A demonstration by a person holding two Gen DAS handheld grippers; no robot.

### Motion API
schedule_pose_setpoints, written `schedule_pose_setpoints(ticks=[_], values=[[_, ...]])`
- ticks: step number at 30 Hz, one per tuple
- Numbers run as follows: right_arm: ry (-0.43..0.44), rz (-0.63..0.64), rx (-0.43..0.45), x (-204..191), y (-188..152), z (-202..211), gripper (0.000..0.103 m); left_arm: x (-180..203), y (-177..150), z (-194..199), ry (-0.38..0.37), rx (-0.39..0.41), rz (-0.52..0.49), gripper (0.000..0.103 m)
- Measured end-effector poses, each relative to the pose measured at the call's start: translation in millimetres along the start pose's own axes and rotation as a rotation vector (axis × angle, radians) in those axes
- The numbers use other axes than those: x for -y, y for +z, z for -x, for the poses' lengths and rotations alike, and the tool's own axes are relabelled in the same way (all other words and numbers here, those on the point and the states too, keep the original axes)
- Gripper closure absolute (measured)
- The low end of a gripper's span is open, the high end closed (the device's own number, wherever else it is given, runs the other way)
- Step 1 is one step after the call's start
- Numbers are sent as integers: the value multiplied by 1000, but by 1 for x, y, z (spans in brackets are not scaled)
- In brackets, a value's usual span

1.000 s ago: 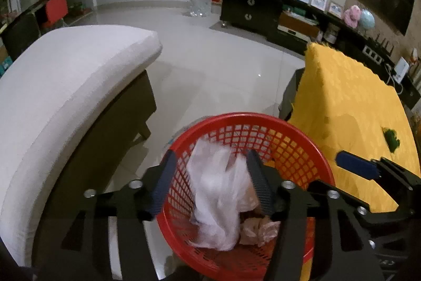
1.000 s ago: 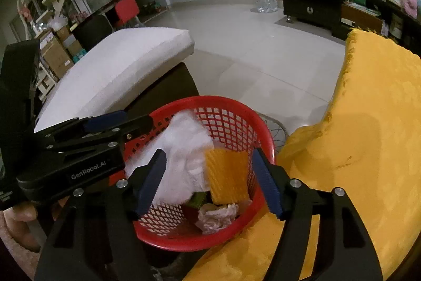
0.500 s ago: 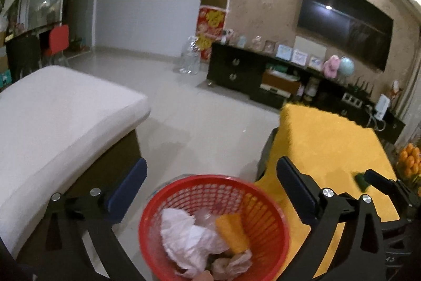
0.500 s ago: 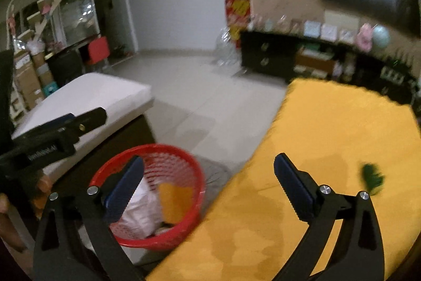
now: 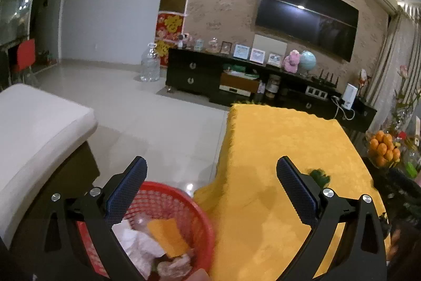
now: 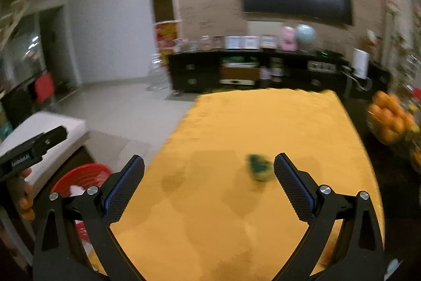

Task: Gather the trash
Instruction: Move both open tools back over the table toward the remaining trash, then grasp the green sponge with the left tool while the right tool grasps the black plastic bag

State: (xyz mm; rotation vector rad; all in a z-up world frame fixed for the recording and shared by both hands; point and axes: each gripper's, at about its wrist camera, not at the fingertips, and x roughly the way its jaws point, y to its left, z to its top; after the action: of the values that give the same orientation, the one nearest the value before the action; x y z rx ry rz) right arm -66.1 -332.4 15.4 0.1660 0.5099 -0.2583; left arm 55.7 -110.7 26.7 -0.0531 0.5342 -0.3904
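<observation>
On the yellow bench (image 6: 236, 123), a green scrap (image 6: 259, 167) lies just left of the right gripper (image 6: 209, 186)'s right finger. Both grippers gape empty, jaws just spread; the left gripper (image 5: 210, 188) hangs above the red basket (image 5: 200, 217) at the bench's left, handy for dropping trash.
</observation>
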Motion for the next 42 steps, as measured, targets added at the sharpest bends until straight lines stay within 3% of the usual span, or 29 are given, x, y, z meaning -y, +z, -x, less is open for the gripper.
schedule_pose_setpoints(ticks=[7, 12, 23, 32, 39, 41, 42], values=[[-138, -126, -26, 75, -13, 27, 7, 53, 1, -21, -47, -34, -81, 8], [-224, -196, -37, 110, -26, 39, 7, 95, -2, -51, -94, -111, -143, 8], [-245, -336, -86, 155, -38, 42, 7, 202, -30, -139, -155, -292, -344, 8], [-277, -413, -152, 178, -52, 32, 7, 248, -55, -204, -188, -457, -388, 8], [-329, -463, -175, 202, -64, 31, 7, 265, -76, -235, -159, -534, -432, 9], [-339, -470, -185, 206, -68, 30, 7, 265, -79, -239, -147, -539, -428, 12], [-343, -475, -189, 208, -69, 30, 7, 265, -79, -239, -152, -539, -425, 22]])
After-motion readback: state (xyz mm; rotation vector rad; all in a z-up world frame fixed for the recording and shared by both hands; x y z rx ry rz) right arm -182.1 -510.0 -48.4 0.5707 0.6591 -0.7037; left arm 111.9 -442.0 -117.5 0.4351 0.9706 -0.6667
